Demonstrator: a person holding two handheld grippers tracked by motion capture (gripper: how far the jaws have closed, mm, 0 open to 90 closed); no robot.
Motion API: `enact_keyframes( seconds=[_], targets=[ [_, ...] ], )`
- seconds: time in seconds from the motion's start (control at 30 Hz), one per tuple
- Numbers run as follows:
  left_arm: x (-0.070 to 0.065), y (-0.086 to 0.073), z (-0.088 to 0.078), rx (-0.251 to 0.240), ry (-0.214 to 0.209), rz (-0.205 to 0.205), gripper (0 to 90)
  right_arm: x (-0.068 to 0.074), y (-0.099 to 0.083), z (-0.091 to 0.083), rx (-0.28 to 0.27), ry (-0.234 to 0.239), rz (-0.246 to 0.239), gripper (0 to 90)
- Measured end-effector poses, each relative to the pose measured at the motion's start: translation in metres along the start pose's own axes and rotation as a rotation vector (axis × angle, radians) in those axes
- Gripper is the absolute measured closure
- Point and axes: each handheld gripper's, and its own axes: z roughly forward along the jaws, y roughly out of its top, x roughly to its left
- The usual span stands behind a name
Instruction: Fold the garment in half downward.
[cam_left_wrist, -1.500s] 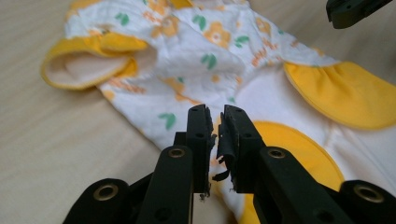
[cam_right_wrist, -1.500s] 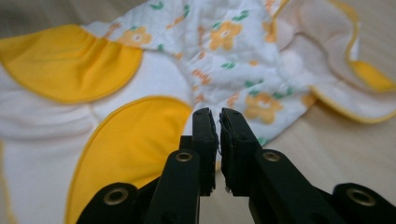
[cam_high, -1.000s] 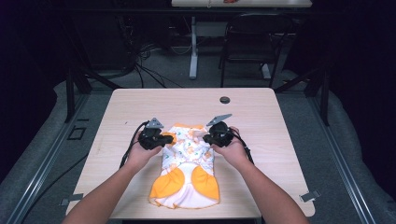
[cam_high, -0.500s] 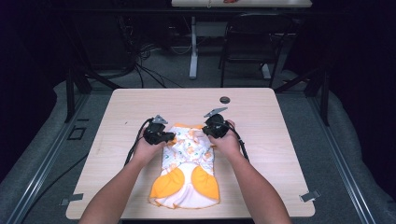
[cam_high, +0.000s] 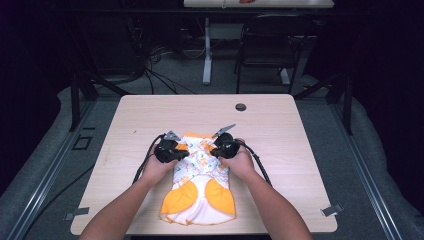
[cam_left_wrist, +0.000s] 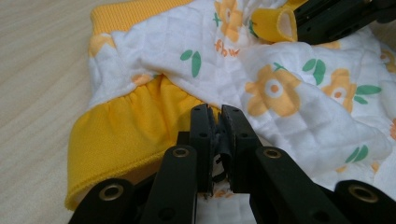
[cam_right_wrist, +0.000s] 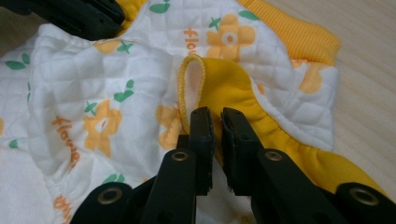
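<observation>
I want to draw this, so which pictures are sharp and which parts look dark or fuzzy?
High view: the wooden table is brightly lit, the room behind it nearly black, and the flowered baby garment looks slightly soft. Left gripper view: flower print crisp, the near jaws a little blurry. Right gripper view: the yellow sleeve cuff is sharp, with no glare.

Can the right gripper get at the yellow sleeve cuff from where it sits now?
Probably yes. In its own view the right gripper sits right at the yellow sleeve cuff, jaws slightly apart, nothing between it and the cuff. The left gripper stays on the garment's other side.
</observation>
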Motion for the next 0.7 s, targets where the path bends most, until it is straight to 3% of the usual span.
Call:
enact_keyframes(
  seconds=[0.1,0.17,0.3,0.4,0.5,0.7],
  targets=[
    [0.0,-0.001,-0.001,0.0,-0.003,-0.004,83.5,0.0,-0.003,0.0,-0.016,0.011,0.022,82.2],
    [-0.001,-0.004,-0.002,-0.009,-0.012,-0.014,83.5,-0.002,-0.009,-0.001,-0.038,0.038,0.066,82.6],
    [-0.003,-0.004,-0.006,0.01,-0.022,-0.004,83.5,-0.001,-0.012,-0.005,-0.026,0.043,0.048,81.9],
    [-0.001,0.003,-0.012,-0.017,-0.01,-0.009,82.9,-0.001,-0.009,-0.011,-0.028,0.045,0.037,80.9],
    [0.006,0.014,-0.02,-0.045,-0.001,-0.02,82.1,-0.004,-0.004,-0.02,-0.072,0.056,0.053,80.4],
    [0.021,0.032,-0.027,-0.076,0.045,-0.044,78.8,-0.014,0.012,-0.032,-0.13,0.024,0.091,79.2]
  ],
)
